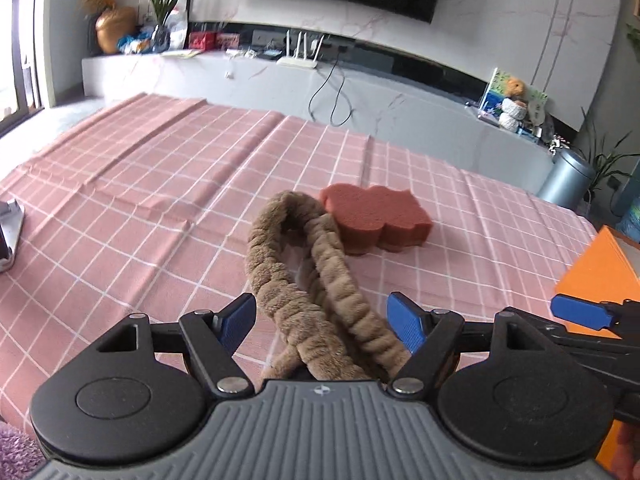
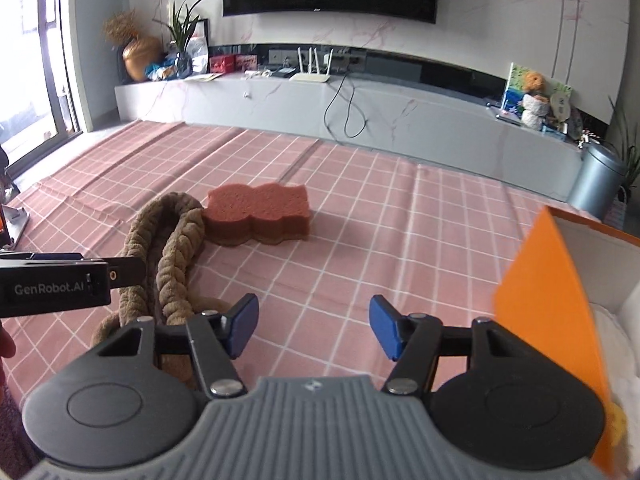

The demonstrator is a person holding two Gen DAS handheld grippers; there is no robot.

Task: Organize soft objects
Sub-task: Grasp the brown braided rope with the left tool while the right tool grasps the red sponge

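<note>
We still have the brown plush rope [image 1: 316,280] and red sponge [image 1: 374,218] lying touching on the worktop [image 1: 140,200], orange box [image 2: 548,300] nearby; both jaws wide, holding nothing

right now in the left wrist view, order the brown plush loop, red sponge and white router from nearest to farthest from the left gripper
1. brown plush loop: between the open fingers of the left gripper, not pinched.
2. red sponge: just beyond the loop, slightly right, on the checked cloth.
3. white router: far back on the TV bench.
</note>
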